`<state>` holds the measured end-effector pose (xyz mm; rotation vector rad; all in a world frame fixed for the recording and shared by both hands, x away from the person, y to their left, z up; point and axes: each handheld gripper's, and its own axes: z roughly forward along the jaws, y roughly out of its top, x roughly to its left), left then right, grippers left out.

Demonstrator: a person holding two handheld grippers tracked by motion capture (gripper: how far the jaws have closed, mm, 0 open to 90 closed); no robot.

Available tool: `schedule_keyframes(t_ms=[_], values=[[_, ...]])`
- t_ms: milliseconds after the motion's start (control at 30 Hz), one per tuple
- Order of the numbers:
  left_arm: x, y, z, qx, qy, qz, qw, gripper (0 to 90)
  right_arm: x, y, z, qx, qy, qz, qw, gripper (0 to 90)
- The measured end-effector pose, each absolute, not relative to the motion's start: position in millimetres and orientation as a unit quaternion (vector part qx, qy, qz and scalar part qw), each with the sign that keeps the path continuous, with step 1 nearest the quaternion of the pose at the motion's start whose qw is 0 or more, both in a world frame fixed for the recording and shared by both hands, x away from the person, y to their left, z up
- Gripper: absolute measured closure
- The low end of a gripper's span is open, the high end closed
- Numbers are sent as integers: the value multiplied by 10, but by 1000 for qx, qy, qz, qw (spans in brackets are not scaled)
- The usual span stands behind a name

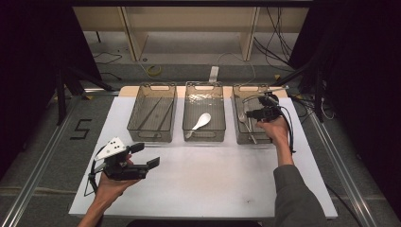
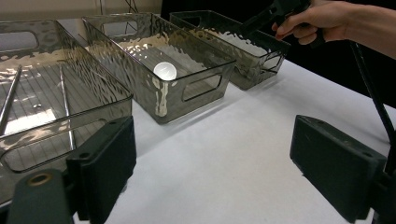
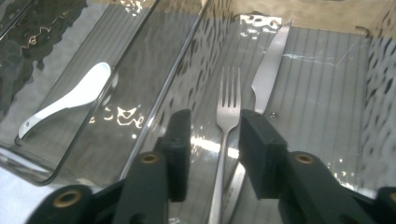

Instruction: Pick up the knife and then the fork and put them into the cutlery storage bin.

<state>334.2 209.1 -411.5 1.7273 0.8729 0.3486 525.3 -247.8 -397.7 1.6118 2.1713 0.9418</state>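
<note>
while the right hand-held gripper (image 3: 212, 140) stands part open astride the fork (image 3: 227, 112) lying in the right-hand bin (image 1: 238, 127) beside a knife (image 3: 271, 60), the left hand-held gripper (image 1: 142, 158) idles wide open over the desk (image 1: 213, 179); judged step: fork placement, so the next move calls for a straight lift clear.

The right gripper (image 1: 257, 115) hangs over the right bin (image 1: 238, 124), jaws parted with a gap between them. The left gripper (image 1: 144, 156), jaws wide apart, sits well before that bin.

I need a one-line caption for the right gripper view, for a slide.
Right gripper, jaws apart, above a fork lying beside a knife in a clear bin.
</note>
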Motion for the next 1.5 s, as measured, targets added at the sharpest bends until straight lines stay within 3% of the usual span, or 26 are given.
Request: schedule_keyframes(t_ms=[333, 533, 1000, 1500], values=[[3343, 2090, -4115, 731, 370, 148, 554, 138, 5043, -2453, -3779, 522, 761, 357, 143, 459], [3346, 2096, -4115, 730, 371, 145, 555, 138, 4836, -2370, -3716, 495, 764, 386, 149, 404], [3351, 2099, -4118, 730, 373, 143, 554, 138, 4206, -2079, -3733, 427, 763, 463, 148, 352], [3360, 2083, -4119, 732, 372, 140, 553, 138, 3908, -2006, -3904, 400, 757, 499, 135, 323]])
